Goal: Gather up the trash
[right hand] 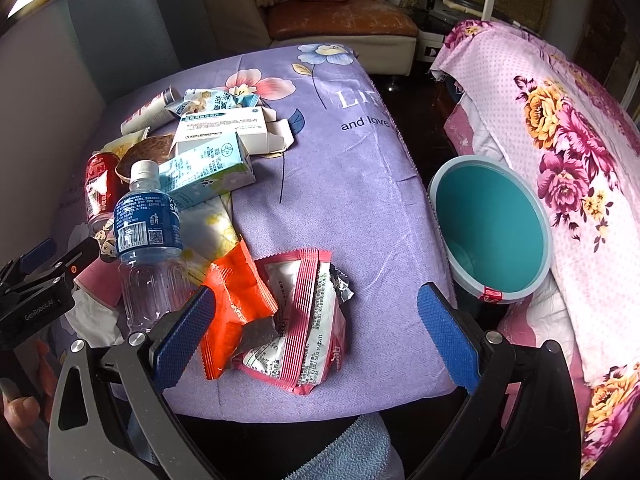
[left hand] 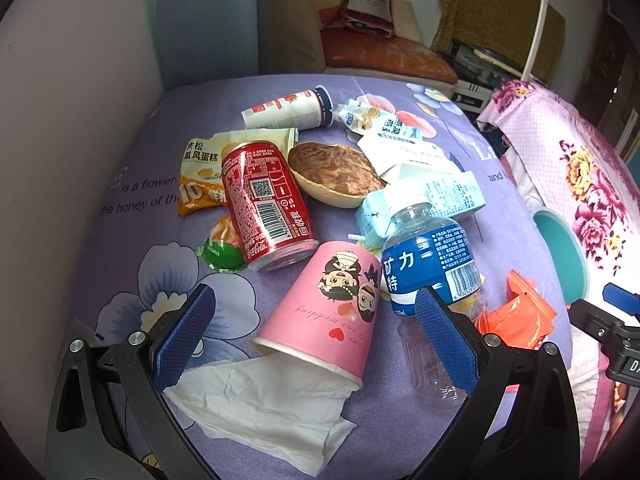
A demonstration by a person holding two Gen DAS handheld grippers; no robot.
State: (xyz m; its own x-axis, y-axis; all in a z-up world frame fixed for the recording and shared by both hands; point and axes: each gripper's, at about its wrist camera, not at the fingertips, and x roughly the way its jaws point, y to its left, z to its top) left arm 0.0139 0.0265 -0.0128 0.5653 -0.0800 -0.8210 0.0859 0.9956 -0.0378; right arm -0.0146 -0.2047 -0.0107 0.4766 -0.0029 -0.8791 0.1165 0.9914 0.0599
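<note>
The left wrist view shows most of the trash heaped on the purple flowered cloth (left hand: 360, 92) over the surface: a red Coca-Cola can (left hand: 266, 206) on its side, a pink paper cup (left hand: 328, 308) with cartoon figures tipped over on a white tissue (left hand: 264, 412), a clear water bottle (left hand: 430, 272) with a blue label, a brown bowl-shaped shell (left hand: 334, 178), a yellow cake wrapper (left hand: 202, 174), a green jelly cup (left hand: 222, 250), a white tube-shaped container (left hand: 292, 110) and pale blue cartons (left hand: 448, 190). The right wrist view alone shows clearly a red-and-white striped snack packet (right hand: 308, 320) overlapping an orange wrapper (right hand: 234, 304), and the teal bin (right hand: 492, 232) just off the cloth's edge beside a pink floral quilt (right hand: 568, 168).

The left gripper (left hand: 314, 336) is spread wide and holds nothing; its fingers (left hand: 186, 338) flank the pink cup, with the other pad in front of the bottle. The right gripper (right hand: 316, 332) is likewise wide open and empty, hovering over the two wrappers.

Readable writing: "Coca-Cola" on the can, "is a flower" and "the honey of the" on the cloth, "and love" in the right view, and "GenRobot.AI" on the left gripper's body there.
</note>
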